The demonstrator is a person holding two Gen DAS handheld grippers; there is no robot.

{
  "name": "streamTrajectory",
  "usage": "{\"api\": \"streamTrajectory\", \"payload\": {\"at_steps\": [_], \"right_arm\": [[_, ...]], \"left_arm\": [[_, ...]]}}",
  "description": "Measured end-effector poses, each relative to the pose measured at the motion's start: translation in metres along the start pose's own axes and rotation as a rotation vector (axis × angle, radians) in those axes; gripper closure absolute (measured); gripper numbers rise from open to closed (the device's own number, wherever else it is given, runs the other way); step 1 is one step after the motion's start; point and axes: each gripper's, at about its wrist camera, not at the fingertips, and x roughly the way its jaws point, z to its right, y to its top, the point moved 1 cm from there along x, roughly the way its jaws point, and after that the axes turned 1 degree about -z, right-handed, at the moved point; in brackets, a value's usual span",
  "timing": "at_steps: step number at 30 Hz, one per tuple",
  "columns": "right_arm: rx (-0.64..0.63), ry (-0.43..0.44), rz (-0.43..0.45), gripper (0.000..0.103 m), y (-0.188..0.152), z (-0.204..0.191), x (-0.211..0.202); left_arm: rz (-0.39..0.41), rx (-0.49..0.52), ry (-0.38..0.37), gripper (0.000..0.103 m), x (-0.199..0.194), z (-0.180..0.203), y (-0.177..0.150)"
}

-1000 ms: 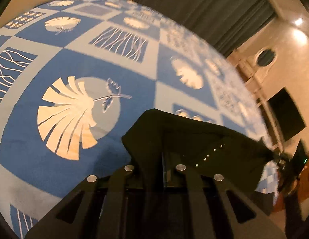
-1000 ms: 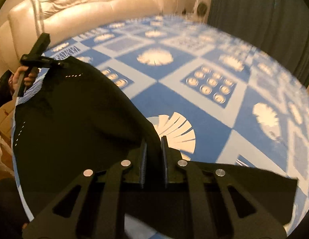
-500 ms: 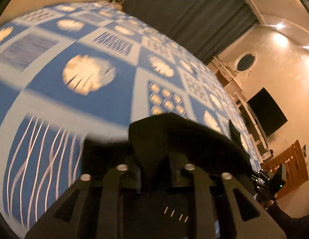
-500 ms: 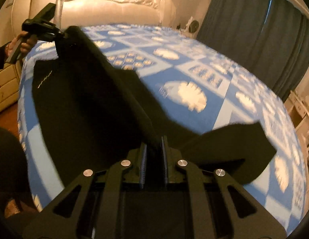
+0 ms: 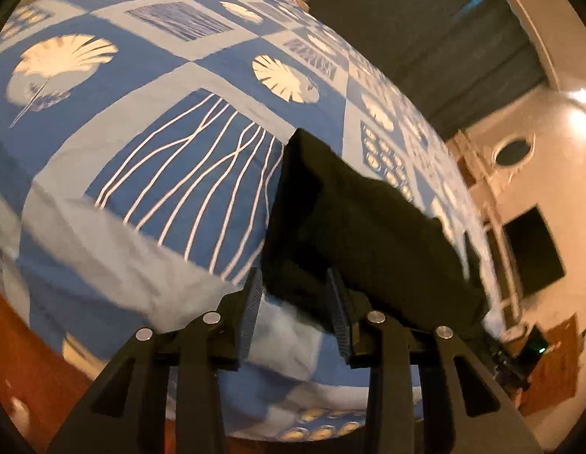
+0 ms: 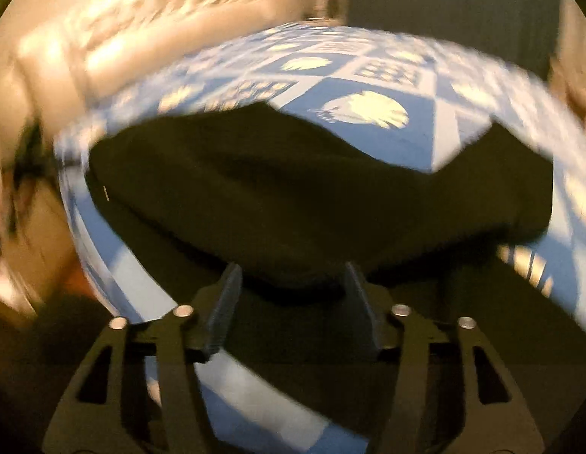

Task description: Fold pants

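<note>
The left gripper is hanging over the bed's near edge with its fingers spread wide and gripping nothing. The pants are lying just ahead of the tips: their near edge is reaching into the gap between the fingers, and the rest is spreading away to the right across the bedspread. The cloth is showing as a doubled layer with a straight upper edge.

The right gripper is also standing wide open, holding nothing. The pants are lying on the bedspread right in front of its fingers, a dark mound with corners jutting toward the bed's middle. This view is blurring badly.

Beyond the bed, a tufted headboard is rising at the far left, and dark curtains are hanging behind the far edge.
</note>
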Motion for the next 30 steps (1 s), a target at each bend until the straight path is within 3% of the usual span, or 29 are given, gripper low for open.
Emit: {"api": "streamTrajectory", "payload": {"at_steps": [5, 8, 18, 22, 28, 30], "right_arm": [[0.409, 0.179, 0.085, 0.037, -0.008, 0.041, -0.008], [0.541, 0.212, 0.107, 0.037, -0.012, 0.054, -0.004], [0.644, 0.237, 0.124, 0.032, -0.026, 0.061, 0.003], [0.663, 0.225, 0.126, 0.03, -0.029, 0.06, 0.003], [0.687, 0.215, 0.142, 0.029, -0.032, 0.061, 0.003], [0.688, 0.211, 0.144, 0.029, -0.033, 0.06, 0.004]], "left_arm": [[0.02, -0.071, -0.074, 0.067, 0.004, 0.023, -0.005], [-0.001, -0.1, -0.08, 0.067, 0.022, 0.035, -0.007], [0.027, -0.302, -0.086, 0.067, 0.039, 0.023, -0.012], [0.059, -0.305, -0.04, 0.067, 0.029, 0.021, -0.024], [0.141, -0.424, -0.179, 0.067, 0.024, 0.003, -0.031], [0.17, -0.464, -0.217, 0.056, 0.022, -0.002, -0.033]]}}
